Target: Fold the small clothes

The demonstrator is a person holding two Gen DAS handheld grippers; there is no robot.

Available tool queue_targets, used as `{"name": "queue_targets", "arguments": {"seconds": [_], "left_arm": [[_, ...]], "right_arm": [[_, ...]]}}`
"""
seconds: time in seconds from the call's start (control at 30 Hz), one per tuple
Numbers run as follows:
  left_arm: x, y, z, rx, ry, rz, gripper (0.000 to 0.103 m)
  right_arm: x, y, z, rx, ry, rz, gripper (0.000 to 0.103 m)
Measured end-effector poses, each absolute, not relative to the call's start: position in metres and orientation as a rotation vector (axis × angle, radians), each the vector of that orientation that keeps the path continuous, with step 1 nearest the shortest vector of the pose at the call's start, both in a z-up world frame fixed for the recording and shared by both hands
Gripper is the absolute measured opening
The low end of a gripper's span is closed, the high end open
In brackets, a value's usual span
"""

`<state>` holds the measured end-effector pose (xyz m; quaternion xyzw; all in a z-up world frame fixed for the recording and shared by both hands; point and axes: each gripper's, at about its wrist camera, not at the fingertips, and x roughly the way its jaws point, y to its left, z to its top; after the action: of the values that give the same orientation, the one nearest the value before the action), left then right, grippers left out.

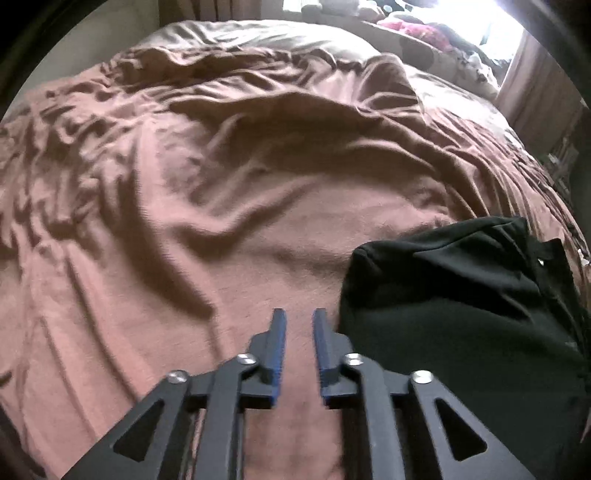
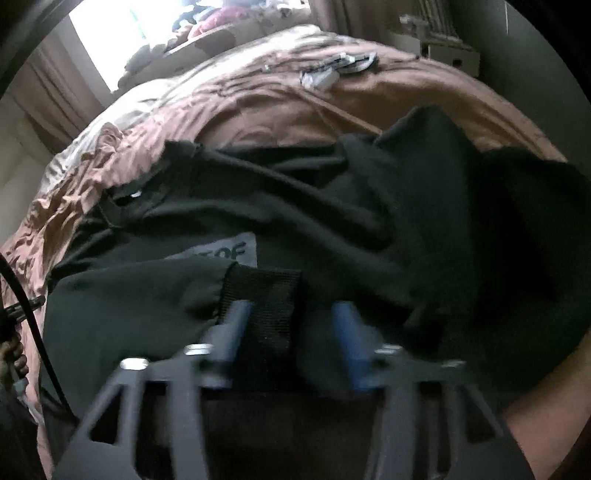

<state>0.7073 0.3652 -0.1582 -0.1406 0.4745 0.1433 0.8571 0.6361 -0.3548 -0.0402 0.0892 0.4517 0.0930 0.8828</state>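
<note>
A black sweatshirt (image 2: 332,206) lies crumpled on a brown bed cover (image 1: 221,184). It has a grey label (image 2: 236,251) and a ribbed cuff (image 2: 266,302). In the left wrist view the sweatshirt (image 1: 461,295) lies at the right. My left gripper (image 1: 299,317) is open with a narrow gap and empty, over the bare cover just left of the sweatshirt. My right gripper (image 2: 291,314) is open over the sweatshirt, with the ribbed cuff lying between its blue fingers (image 2: 347,328). The right wrist view is blurred.
The bed cover is wrinkled, with raised folds in the middle and left. Small white and dark items (image 2: 332,70) lie near the far edge of the bed. A bright window (image 1: 461,22) and a cluttered shelf stand behind. A black cable (image 2: 33,314) hangs at the left.
</note>
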Motion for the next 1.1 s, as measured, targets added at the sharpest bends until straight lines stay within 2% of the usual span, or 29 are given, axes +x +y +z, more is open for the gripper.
{"name": "queue_targets", "arguments": {"seconds": [0.07,0.1,0.33,0.43,0.57,0.7,0.73,0.8,0.87,0.97,1.1], "left_arm": [[0.692,0.366,-0.148,-0.309,0.982,0.280,0.047],[0.689,0.365,-0.144,-0.308,0.979,0.275,0.050],[0.631,0.343,-0.102,-0.311,0.943,0.228,0.055],[0.601,0.334,-0.080,-0.330,0.906,0.224,0.071],[0.558,0.314,-0.043,-0.301,0.828,0.209,0.088],[0.520,0.303,-0.011,-0.292,0.774,0.214,0.093],[0.508,0.300,-0.001,-0.301,0.759,0.217,0.095],[0.490,0.295,0.013,-0.316,0.739,0.206,0.097],[0.473,0.290,0.025,-0.320,0.729,0.195,0.097],[0.450,0.277,0.045,-0.297,0.708,0.187,0.097],[0.421,0.257,0.069,-0.274,0.661,0.167,0.097]], "right_arm": [[0.628,-0.358,-0.034,0.178,0.929,0.203,0.060],[0.623,-0.357,-0.031,0.180,0.935,0.214,0.060],[0.584,-0.351,0.008,0.095,0.978,0.221,0.060],[0.564,-0.353,0.032,0.114,0.962,0.238,0.060],[0.528,-0.360,0.062,0.104,0.927,0.276,0.060],[0.494,-0.368,0.083,0.078,0.930,0.333,0.061],[0.488,-0.370,0.087,0.079,0.941,0.332,0.064],[0.472,-0.375,0.100,0.079,0.945,0.319,0.082],[0.453,-0.377,0.117,0.060,0.913,0.317,0.087],[0.427,-0.380,0.135,0.055,0.895,0.324,0.103],[0.395,-0.391,0.152,0.071,0.868,0.335,0.103]]}}
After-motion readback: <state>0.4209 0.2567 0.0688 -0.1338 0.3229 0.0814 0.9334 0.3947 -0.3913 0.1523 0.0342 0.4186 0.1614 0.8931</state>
